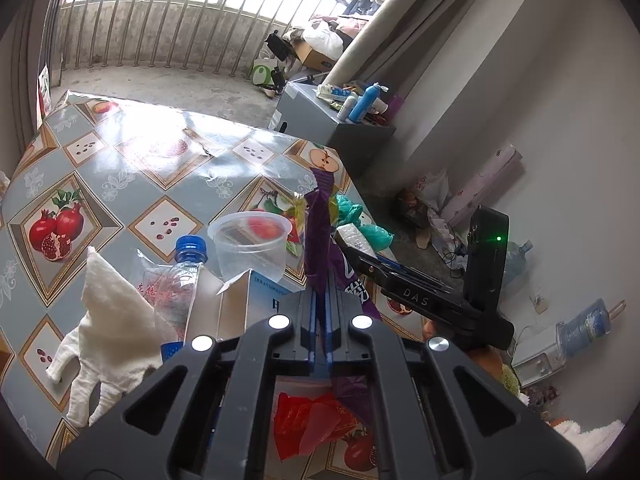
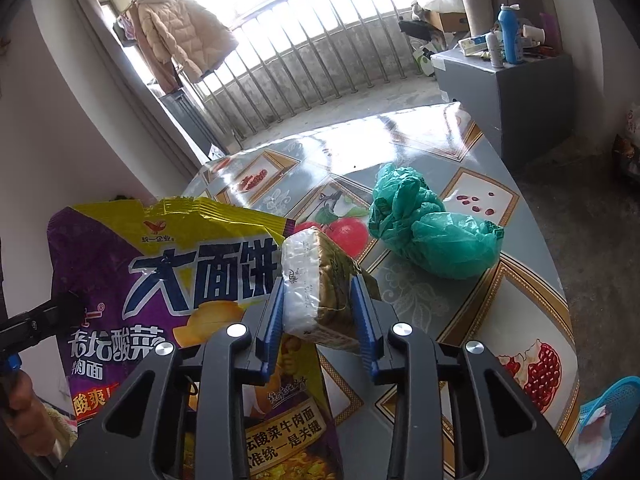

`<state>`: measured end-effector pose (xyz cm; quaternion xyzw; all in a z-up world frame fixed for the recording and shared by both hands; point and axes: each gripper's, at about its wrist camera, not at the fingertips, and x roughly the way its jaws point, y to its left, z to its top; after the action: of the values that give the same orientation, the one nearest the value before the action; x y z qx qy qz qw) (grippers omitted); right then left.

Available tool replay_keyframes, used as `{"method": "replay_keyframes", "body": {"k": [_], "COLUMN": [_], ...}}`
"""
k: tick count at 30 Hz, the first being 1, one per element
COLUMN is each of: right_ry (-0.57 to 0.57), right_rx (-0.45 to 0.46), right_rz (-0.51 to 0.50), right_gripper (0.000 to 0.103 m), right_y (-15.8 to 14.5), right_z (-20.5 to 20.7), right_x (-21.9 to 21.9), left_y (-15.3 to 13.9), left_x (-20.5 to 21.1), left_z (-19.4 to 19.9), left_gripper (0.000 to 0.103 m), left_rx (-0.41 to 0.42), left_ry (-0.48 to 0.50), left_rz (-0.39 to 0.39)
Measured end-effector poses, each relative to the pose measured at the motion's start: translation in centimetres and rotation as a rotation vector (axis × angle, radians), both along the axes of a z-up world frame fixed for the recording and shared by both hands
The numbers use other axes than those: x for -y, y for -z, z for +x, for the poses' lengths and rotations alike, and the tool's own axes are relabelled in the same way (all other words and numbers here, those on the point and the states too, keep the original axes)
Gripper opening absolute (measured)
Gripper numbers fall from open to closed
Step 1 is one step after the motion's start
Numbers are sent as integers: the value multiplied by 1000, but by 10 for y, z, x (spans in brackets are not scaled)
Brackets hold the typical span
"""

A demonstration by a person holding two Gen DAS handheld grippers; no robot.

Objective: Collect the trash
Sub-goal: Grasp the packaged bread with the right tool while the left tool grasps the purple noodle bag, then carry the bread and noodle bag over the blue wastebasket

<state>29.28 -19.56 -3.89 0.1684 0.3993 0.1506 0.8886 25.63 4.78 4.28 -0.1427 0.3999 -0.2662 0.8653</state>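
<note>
Left tool [image 1: 320, 280] clenched on purple noodle bag [image 2: 132, 280], held above worktop [image 2: 460, 152] | right tool [image 2: 320, 304] grasping small wrapped packet [image 2: 308, 280] beside it | advice: keep both grips firm, lift clear of green bag [image 2: 436, 232] before carrying.

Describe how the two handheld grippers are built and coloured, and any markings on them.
Both the left gripper and right gripper are matte black plastic frames with cut-out linkage arms, round silver pivot bolts and ribbed blue finger pads. Seen side-on, the right gripper carries white "DAS" lettering and a black box with a green light.
</note>
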Motion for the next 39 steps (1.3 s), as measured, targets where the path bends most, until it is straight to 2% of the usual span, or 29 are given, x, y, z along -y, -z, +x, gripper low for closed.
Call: {"method": "replay_keyframes", "body": {"k": [9,21,29,39], "right_ry": [80,188,291,450], "right_rx": [63,201,269,275], "right_rz": [47,135,174,192], "right_gripper": [28,28,27,27], "right_y": [-31,-80,-99,-89], "right_z": [-38,-109,-155,-205], "right_x": [28,71,115,181], "left_y": [-36,-91,-113,-117], "left_x": [7,31,75,152], "left_z": [-26,-67,-88,-102], "left_gripper": [0,0,0,0], "left_rx": [105,237,305,338], "left_ry": [37,70,143,266], "left_rz": [-47,18,55,95]}}
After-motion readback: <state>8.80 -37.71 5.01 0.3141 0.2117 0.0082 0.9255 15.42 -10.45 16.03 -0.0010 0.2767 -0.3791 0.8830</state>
